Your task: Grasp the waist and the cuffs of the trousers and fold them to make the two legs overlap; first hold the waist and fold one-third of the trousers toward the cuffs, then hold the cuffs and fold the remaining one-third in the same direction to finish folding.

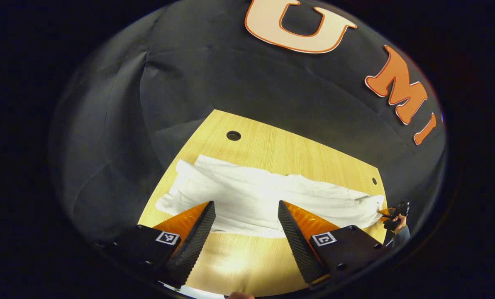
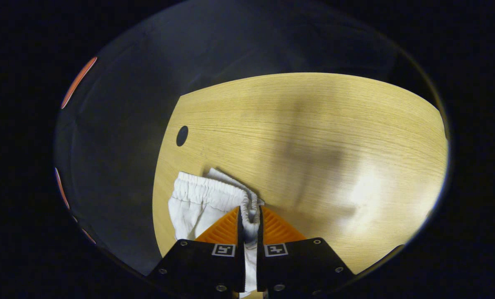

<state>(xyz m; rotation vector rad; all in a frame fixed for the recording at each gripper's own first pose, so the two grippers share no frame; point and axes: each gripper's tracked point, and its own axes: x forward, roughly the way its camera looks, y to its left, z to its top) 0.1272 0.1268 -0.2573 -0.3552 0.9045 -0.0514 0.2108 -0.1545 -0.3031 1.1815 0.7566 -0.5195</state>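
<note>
Wooden table under white trousers

- a light wooden table with visible grain
- a round dark hole near its far edge
- a smaller hole near another edge

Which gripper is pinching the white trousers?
The right gripper: its fingers are closed on the gathered waistband of the trousers. The left gripper hangs open above them, touching nothing.

The right tool pinches the trousers' apparently elasticated waist.
</note>
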